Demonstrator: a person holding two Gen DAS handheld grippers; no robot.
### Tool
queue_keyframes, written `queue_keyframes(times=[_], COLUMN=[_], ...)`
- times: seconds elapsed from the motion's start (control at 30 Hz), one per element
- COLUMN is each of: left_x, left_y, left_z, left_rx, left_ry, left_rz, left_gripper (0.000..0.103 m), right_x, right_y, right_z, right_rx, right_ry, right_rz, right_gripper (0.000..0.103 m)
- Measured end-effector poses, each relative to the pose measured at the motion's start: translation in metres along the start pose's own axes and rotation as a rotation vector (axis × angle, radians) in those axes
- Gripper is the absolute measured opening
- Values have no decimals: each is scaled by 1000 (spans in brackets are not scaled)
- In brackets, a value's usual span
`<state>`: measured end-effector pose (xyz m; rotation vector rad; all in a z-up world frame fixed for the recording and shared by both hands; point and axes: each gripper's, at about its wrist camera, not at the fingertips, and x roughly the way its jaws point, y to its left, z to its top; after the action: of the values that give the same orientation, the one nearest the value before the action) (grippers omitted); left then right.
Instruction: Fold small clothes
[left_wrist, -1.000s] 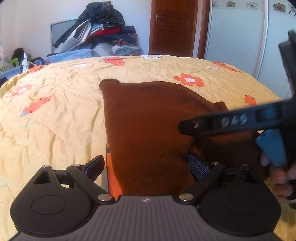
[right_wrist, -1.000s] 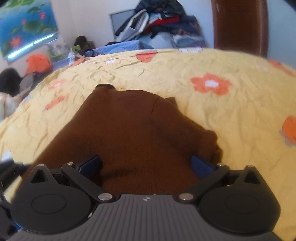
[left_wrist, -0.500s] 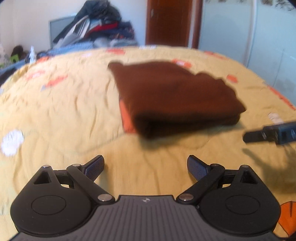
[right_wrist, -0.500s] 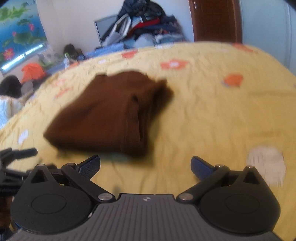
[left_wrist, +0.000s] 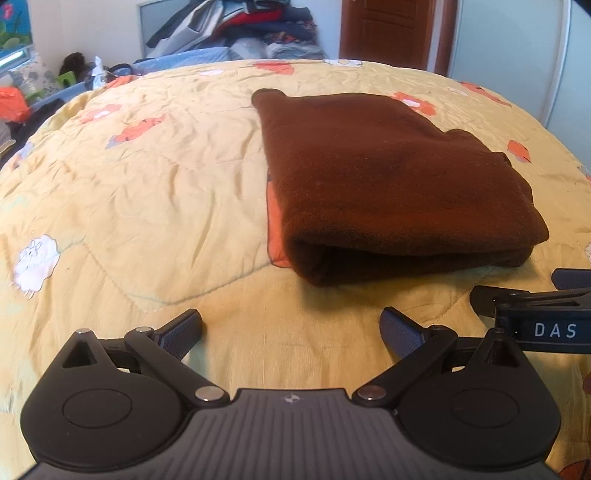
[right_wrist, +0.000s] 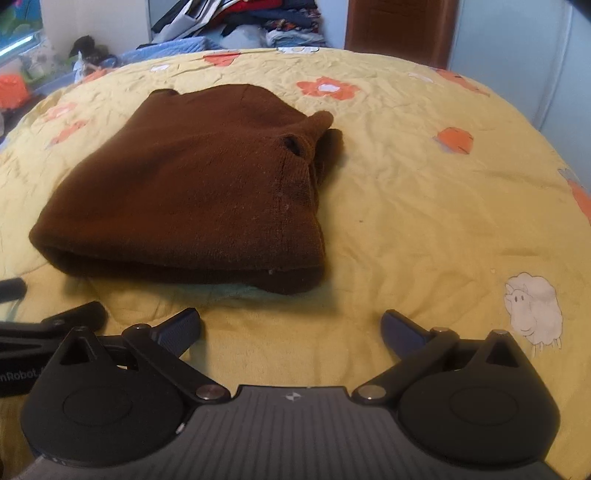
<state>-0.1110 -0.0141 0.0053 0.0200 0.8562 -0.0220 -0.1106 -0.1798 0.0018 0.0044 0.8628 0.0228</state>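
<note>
My left gripper (left_wrist: 291, 330) jaws just opened wider, empty; right gripper (right_wrist: 291, 328) spread, empty; folded brown knit garment (left_wrist: 388, 177) apart on yellow flowered quilt (left_wrist: 147, 184).

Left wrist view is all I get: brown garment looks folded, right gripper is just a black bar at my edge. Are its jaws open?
Observer: Yes. The right gripper stands open over bare quilt, with nothing between its fingers.
Operator: Is the garment's right side tidy?
Observer: Not quite. On the brown garment, a sleeve cuff lies bunched at the far right corner, its opening showing.
Operator: Anything near that gripper?
Observer: Only a printed sheep on the quilt, to its right.
</note>
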Motion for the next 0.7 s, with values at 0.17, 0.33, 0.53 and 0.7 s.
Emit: queue_keyframes(times=[0.17, 0.33, 0.53, 0.7], left_x=[0, 0, -1, 0], left_y=[1, 2, 3, 2], left_z=[0, 0, 1, 3], left_rx=[3, 3, 4, 0], left_ry=[-5, -7, -4, 3], left_rz=[-1, -1, -3, -2], left_gripper=[103, 103, 103, 103], right_x=[0, -2, -3, -3], right_y=[-2, 0, 0, -1], right_z=[2, -1, -3, -2], right_rx=[-2, -4, -8, -11], right_ry=[-7, -20, -25, -21], right_rz=[1, 2, 5, 8], right_gripper=[103, 103, 103, 103])
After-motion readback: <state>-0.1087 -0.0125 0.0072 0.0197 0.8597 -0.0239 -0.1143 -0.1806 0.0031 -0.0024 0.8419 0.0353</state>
